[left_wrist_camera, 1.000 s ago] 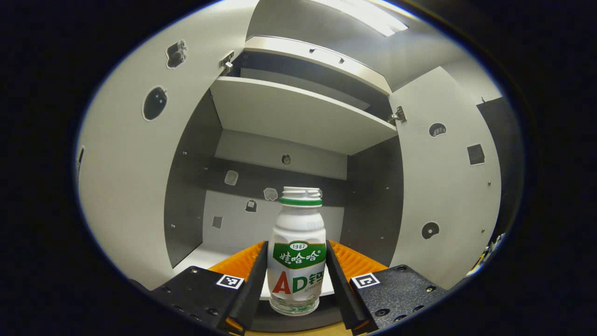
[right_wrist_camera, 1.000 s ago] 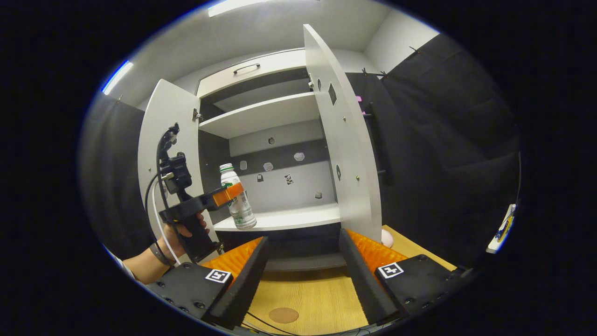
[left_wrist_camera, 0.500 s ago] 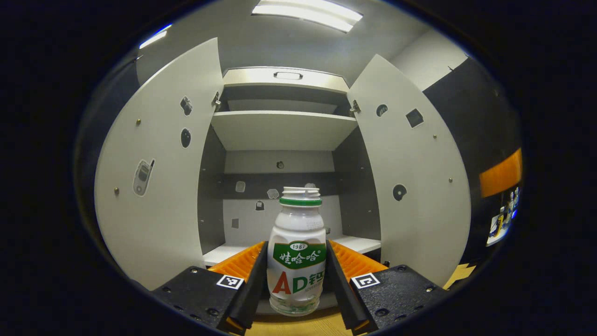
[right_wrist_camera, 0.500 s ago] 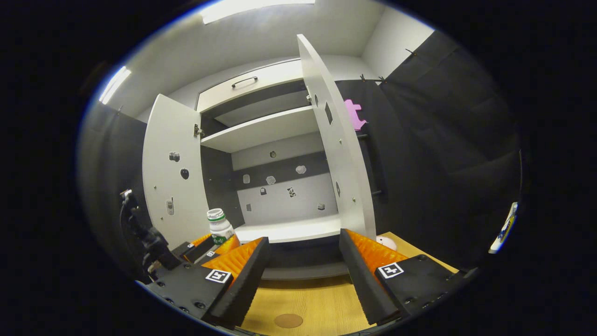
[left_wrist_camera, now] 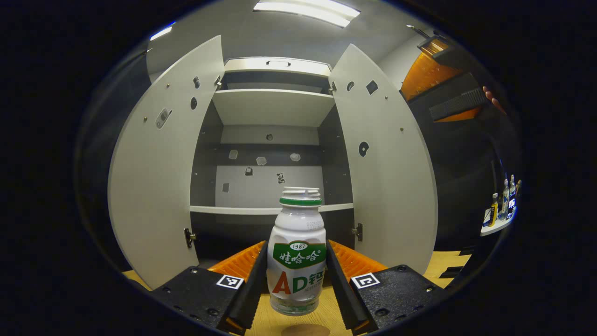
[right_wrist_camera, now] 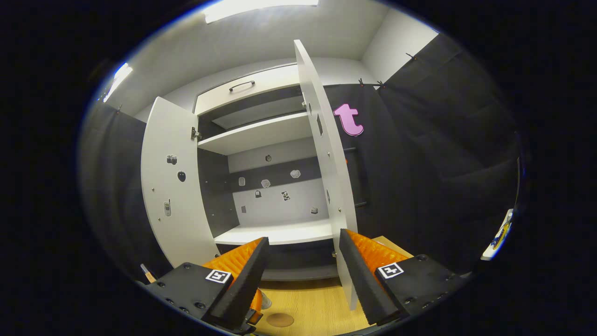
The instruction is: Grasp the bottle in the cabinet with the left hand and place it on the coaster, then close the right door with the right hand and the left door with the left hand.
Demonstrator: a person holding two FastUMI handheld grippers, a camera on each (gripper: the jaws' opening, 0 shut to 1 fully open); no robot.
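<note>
The left gripper (left_wrist_camera: 295, 280) grips the white plastic bottle (left_wrist_camera: 296, 254) above the round brown coaster (left_wrist_camera: 305, 330) at the frame's bottom — not yet placed; the right gripper (right_wrist_camera: 302, 270) is open, and both white cabinet doors (left_wrist_camera: 158, 158) are open.

Bottle (left_wrist_camera: 296, 252): smooth white plastic, glossy printed label, ribbed cap. Cabinet doors (left_wrist_camera: 158, 186): matt pale laminate, small metal hinges (left_wrist_camera: 188, 237). Counter (right_wrist_camera: 317, 308): light wood grain. Coaster (right_wrist_camera: 280, 319): matt brown, cork-like. Booth wall (right_wrist_camera: 433, 177): black cloth, creased.

One bottle (left_wrist_camera: 296, 254), one coaster (right_wrist_camera: 280, 319), two cabinet doors (left_wrist_camera: 158, 163) (both open).
</note>
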